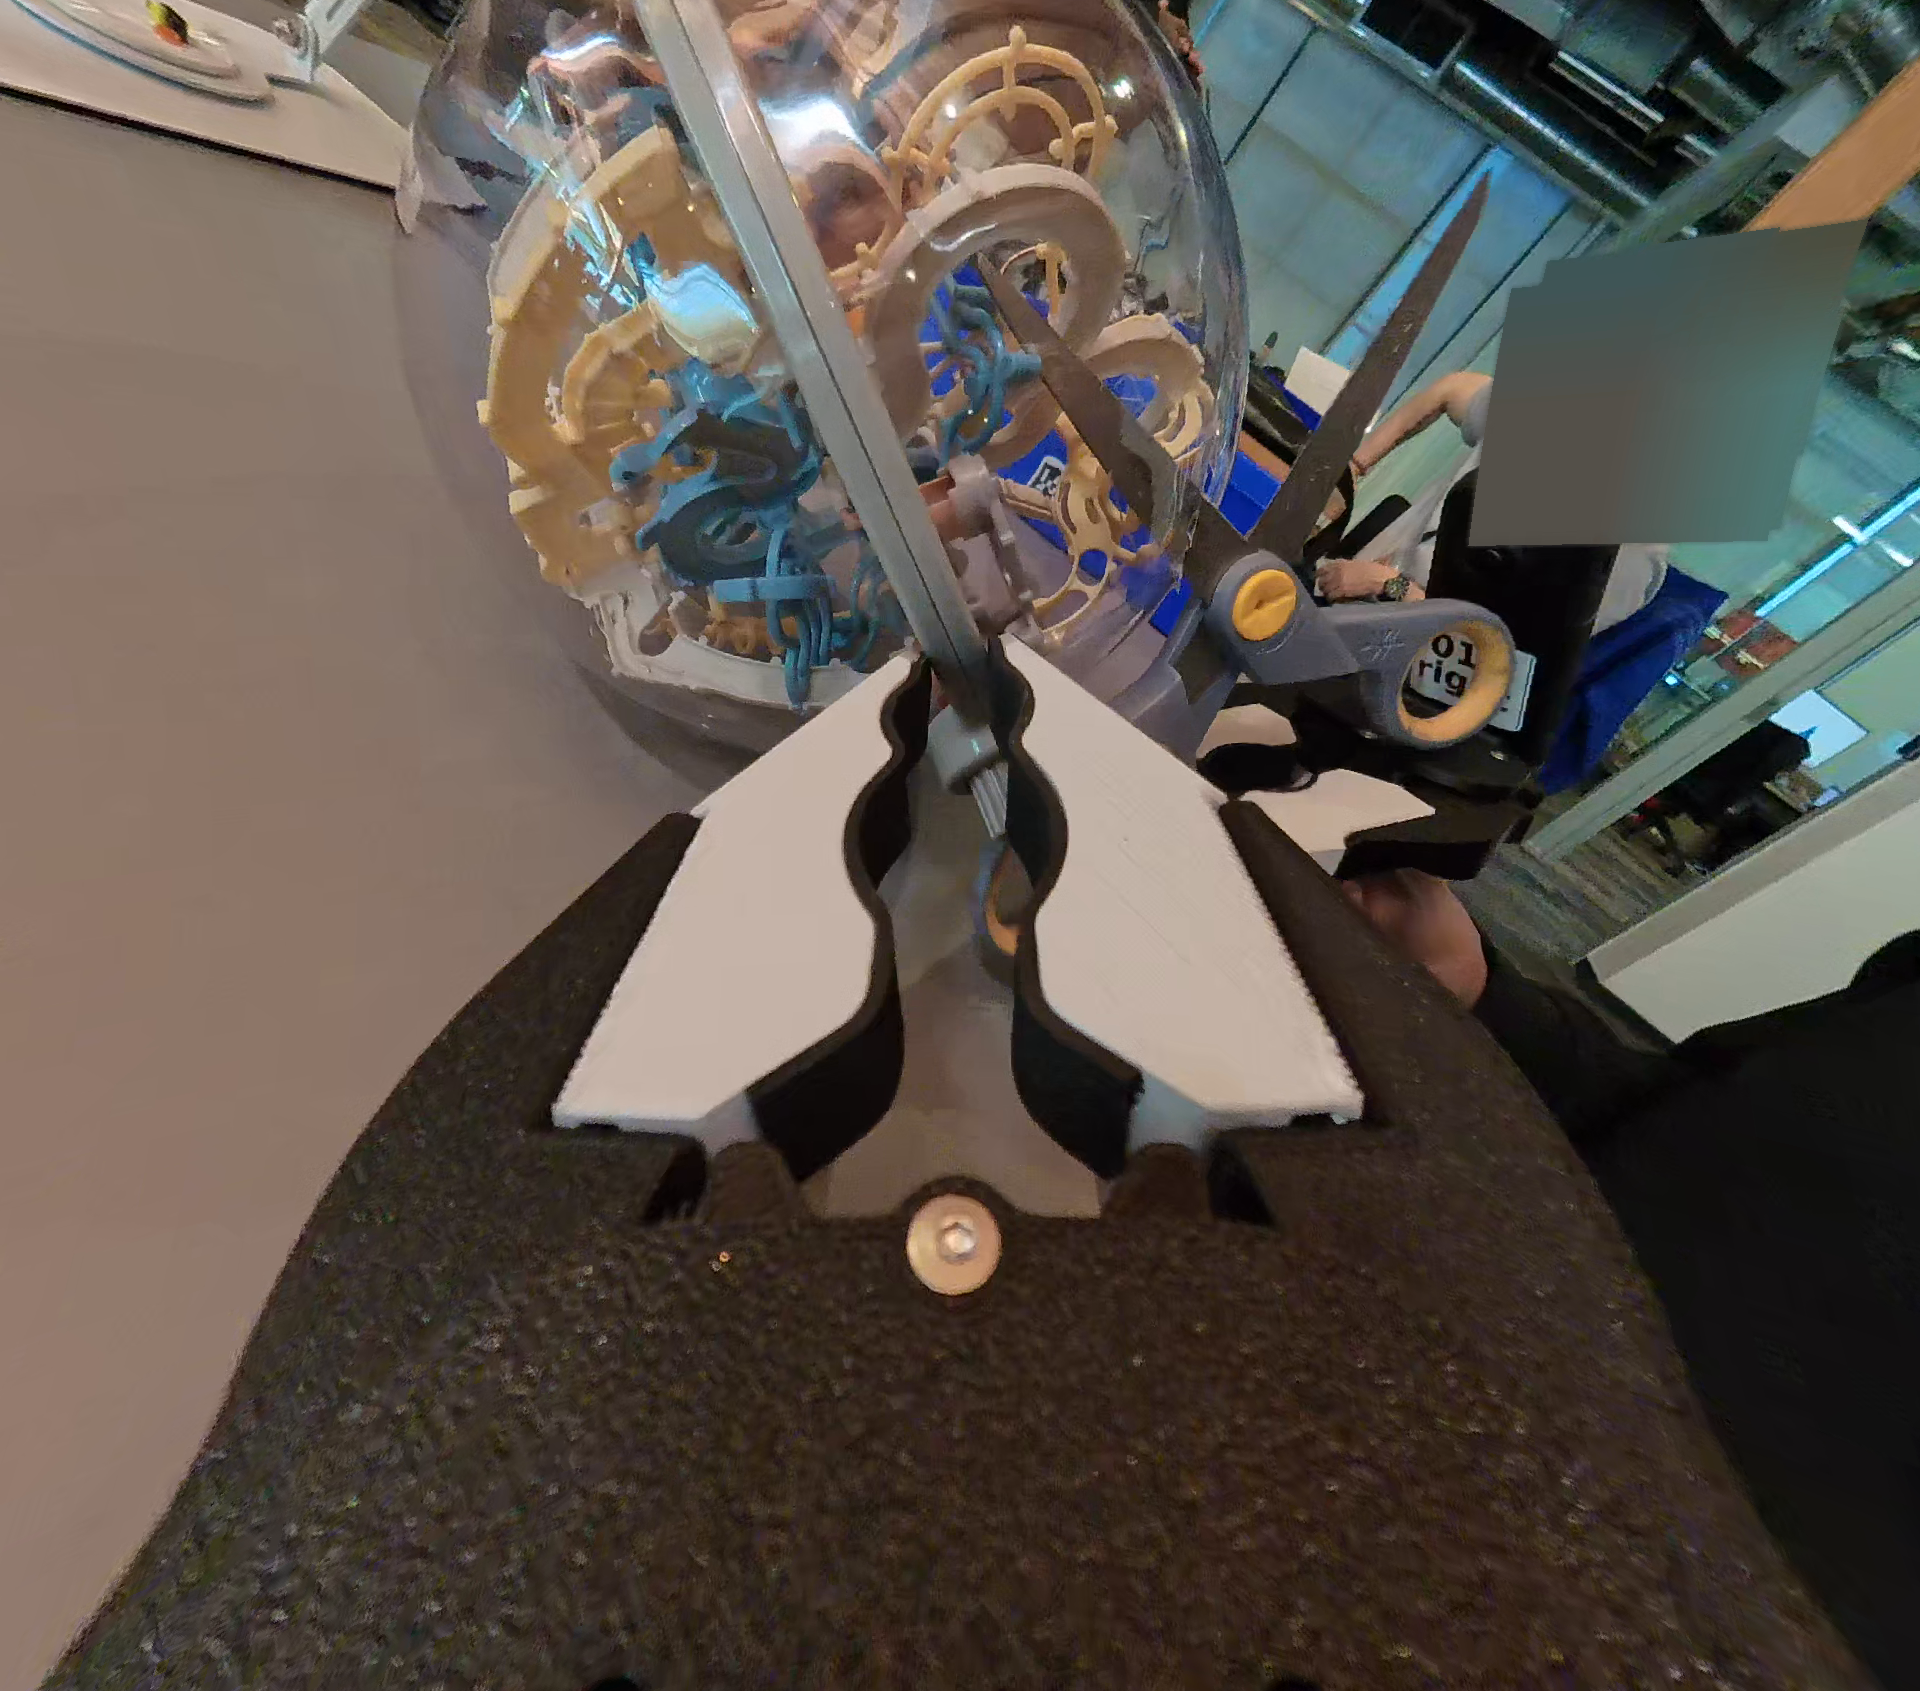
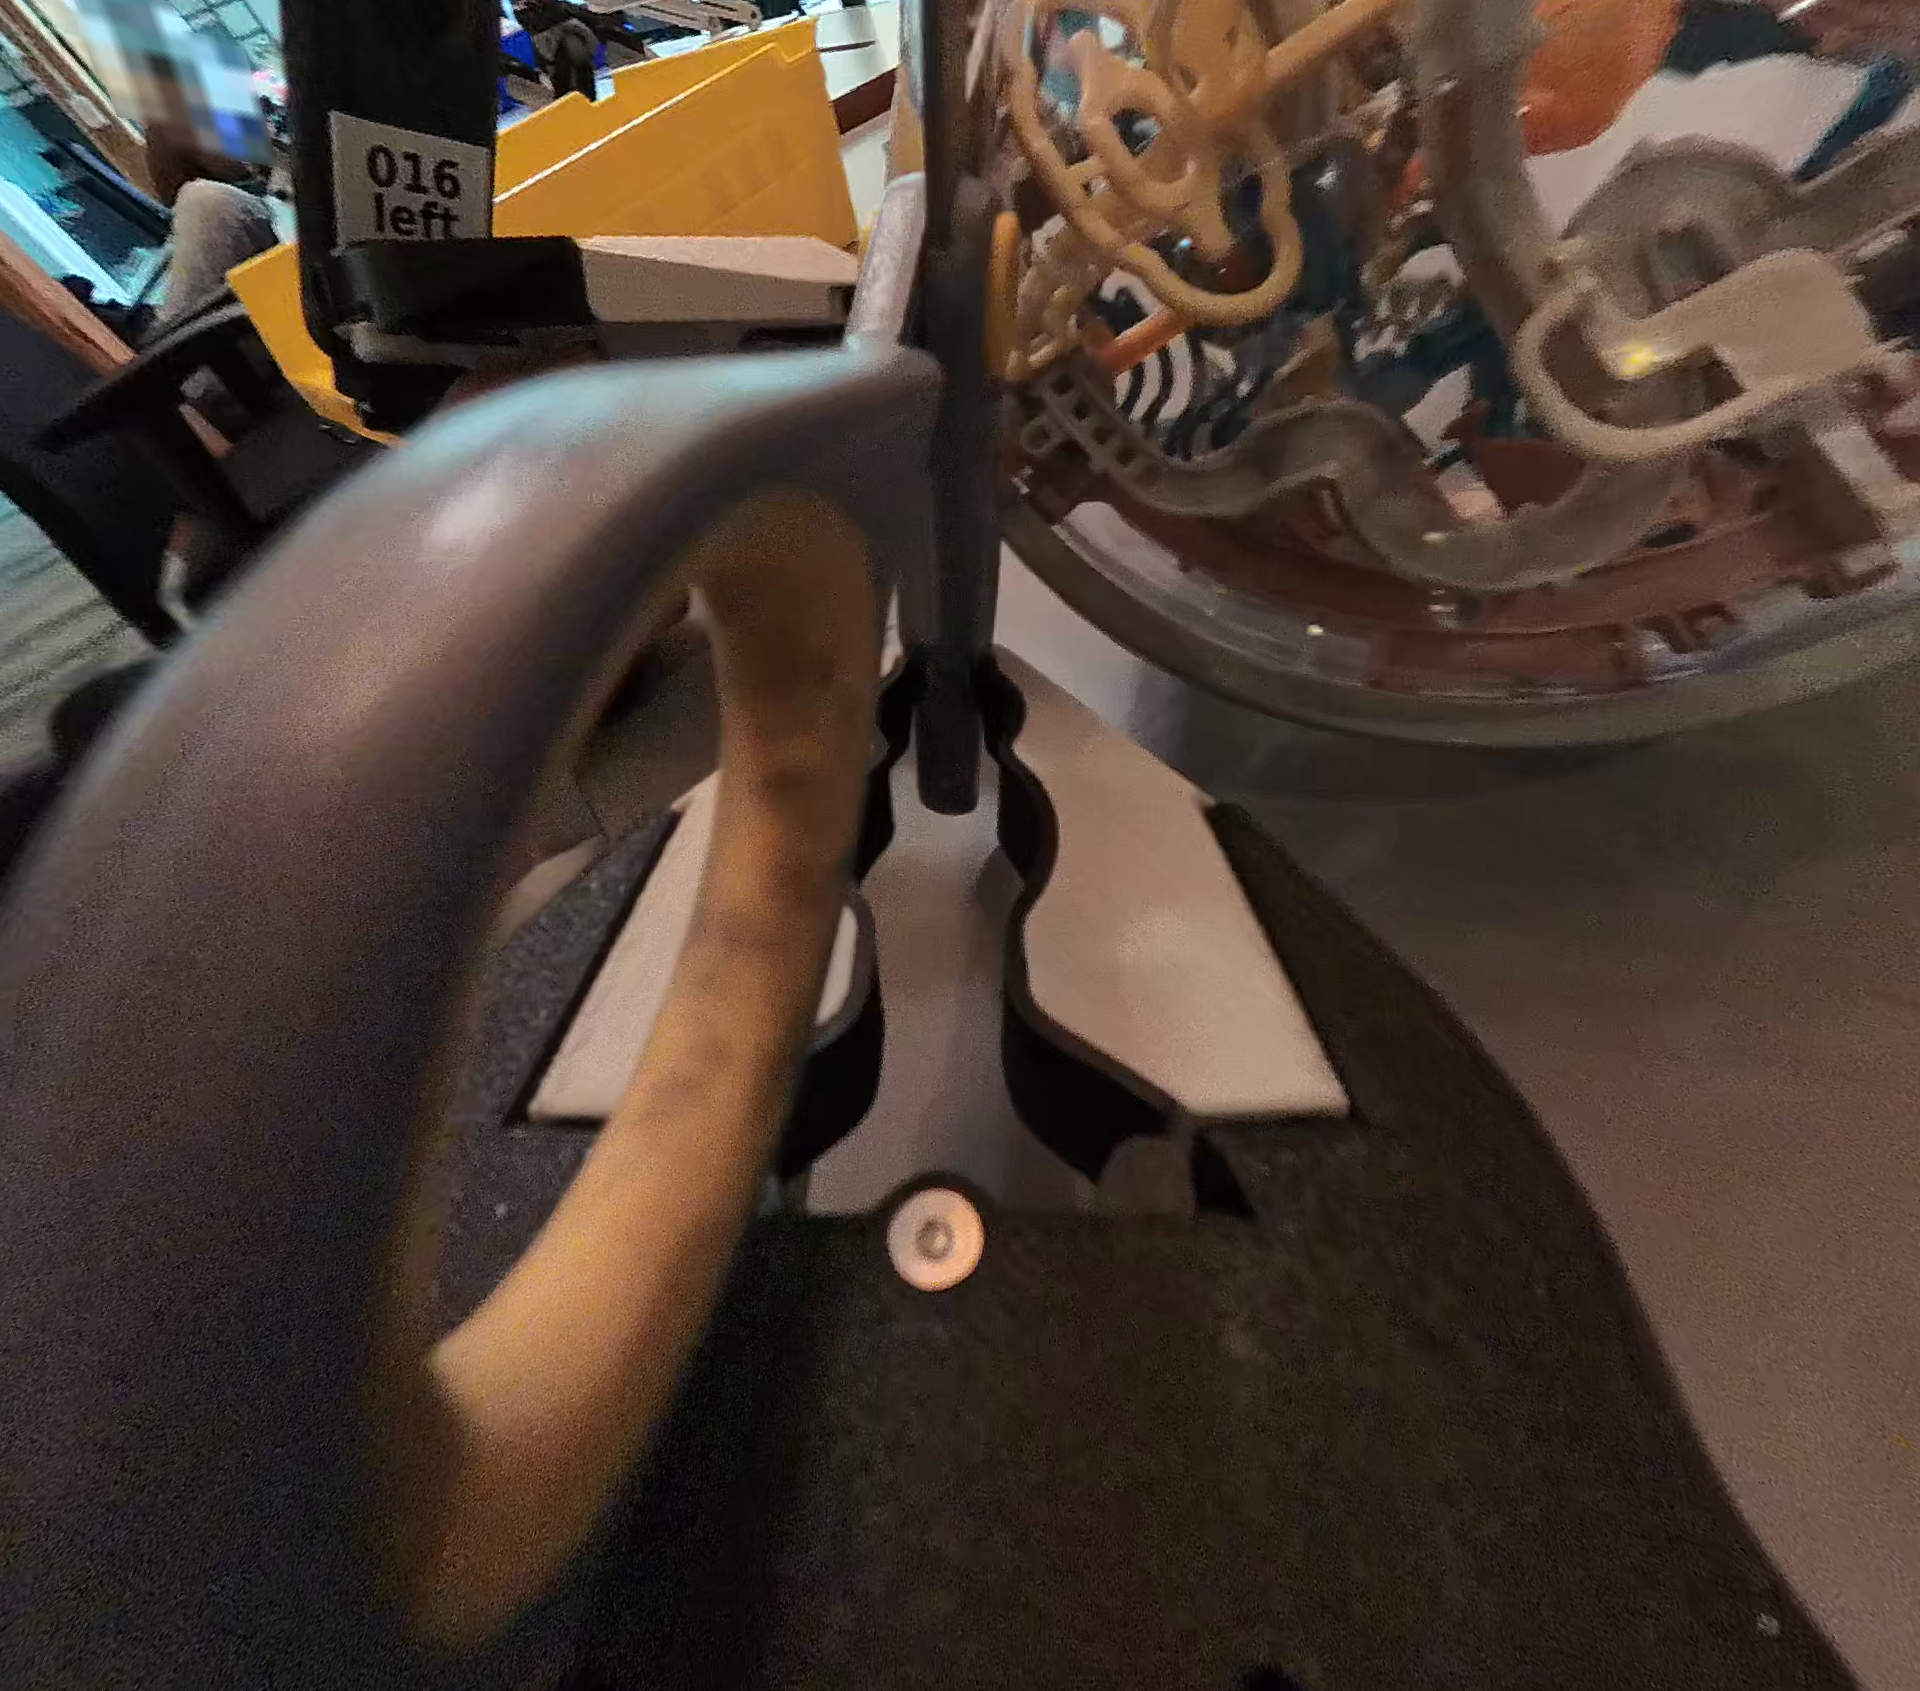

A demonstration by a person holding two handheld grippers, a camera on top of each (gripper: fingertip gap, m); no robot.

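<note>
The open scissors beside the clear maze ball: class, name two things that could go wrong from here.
1. The scissors are wide open, with one blade against the clear maze ball; it may scratch the shell.
2. The left gripper pinches only the ball's thin grey rim, so the ball could swivel or slip.
3. The right gripper clamps one narrow edge of the scissors; they might twist.

Each gripper has a black, grainy-textured body that widens toward the camera, with 1 round silver screw set at its centre near the base of the fingers. The left gripper [image 1: 961,685] has 2 white, ridged, wedge-shaped fingers [image 1: 717,945] lined with wavy black pads. The right gripper [image 2: 940,706] is built the same way. Seen from the far side, each carries a white sticker with black writing, and a dark sleeve shows behind the right one.
</note>
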